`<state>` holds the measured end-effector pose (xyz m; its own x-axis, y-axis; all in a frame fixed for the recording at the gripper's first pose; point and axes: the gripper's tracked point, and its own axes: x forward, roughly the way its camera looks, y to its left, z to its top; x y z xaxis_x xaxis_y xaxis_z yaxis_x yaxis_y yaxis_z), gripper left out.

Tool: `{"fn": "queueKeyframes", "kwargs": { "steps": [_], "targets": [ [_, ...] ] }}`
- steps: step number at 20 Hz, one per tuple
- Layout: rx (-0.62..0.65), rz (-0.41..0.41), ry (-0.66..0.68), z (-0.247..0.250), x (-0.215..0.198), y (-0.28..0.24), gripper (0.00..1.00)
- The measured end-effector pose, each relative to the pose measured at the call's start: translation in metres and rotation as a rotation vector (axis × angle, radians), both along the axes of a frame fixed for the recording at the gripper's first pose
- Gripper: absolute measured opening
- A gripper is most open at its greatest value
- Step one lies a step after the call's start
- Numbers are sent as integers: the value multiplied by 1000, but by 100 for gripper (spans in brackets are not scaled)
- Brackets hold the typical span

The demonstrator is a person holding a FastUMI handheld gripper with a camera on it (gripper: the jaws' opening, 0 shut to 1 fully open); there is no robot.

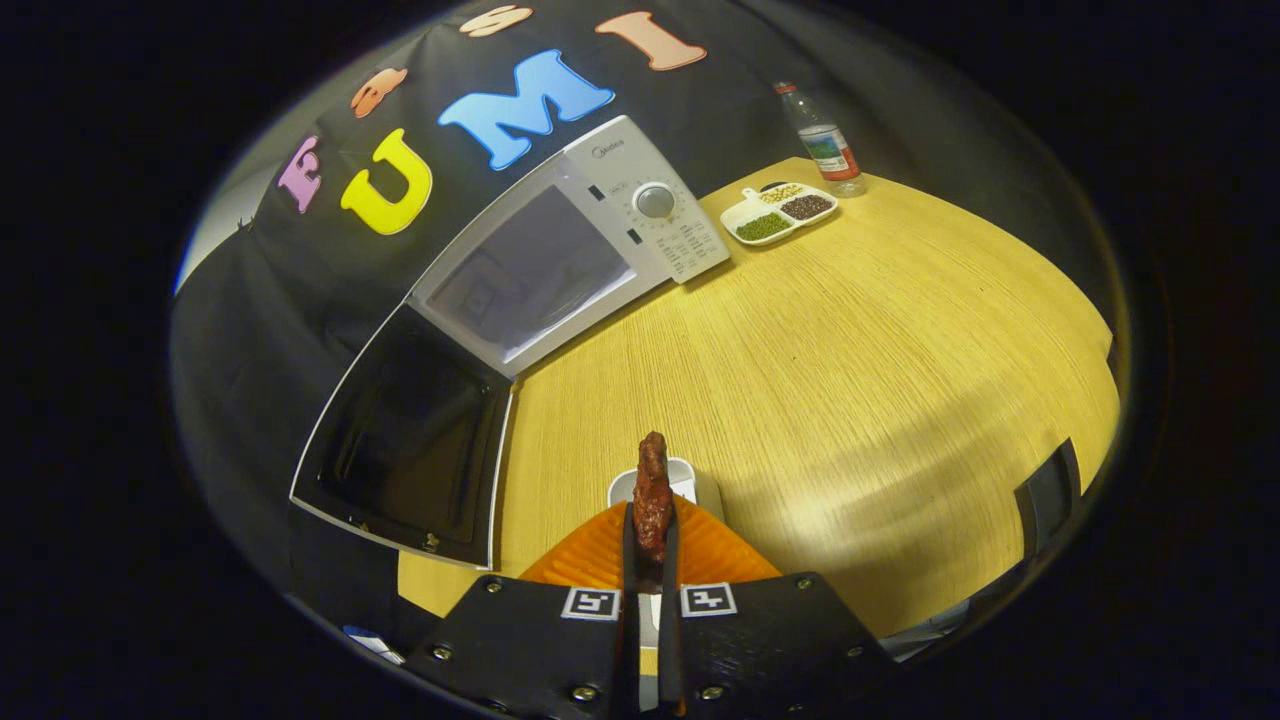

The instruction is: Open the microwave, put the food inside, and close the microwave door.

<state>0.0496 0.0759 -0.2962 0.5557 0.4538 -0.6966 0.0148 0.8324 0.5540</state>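
Your gripper (650, 545) is clamped on the piece of food (653, 492), a dark reddish strip standing up between the two fingers, held above a small white dish (684, 478) on the wooden table (850, 350). The microwave (570, 240) sits well ahead and to the left, its door (410, 440) swung fully open toward you. So the opening looks done, and you are at the carrying step. Next you need to bring the food leftward past the door's edge and into the cavity before letting go.
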Motion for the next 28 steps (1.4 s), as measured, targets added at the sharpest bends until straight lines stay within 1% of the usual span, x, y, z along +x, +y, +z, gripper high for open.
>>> {"fn": "queueKeyframes", "kwargs": {
  "steps": [4, 8, 11, 13, 15, 22, 26, 28],
  "targets": [
    [20, -22, -38, 24, 15, -1, 8],
    [59, -10, -95, 53, 40, 16, 8],
    [37, 11, -166, 67, 61, 26, 8],
    [23, 36, -198, 70, 73, 37, 8],
    [47, 48, -221, 76, 85, 50, 8],
    [123, 40, -298, 82, 138, 97, 8],
    [120, 44, -345, 73, 167, 123, 8],
    [113, 32, -376, 69, 183, 134, 8]
  ]
}}
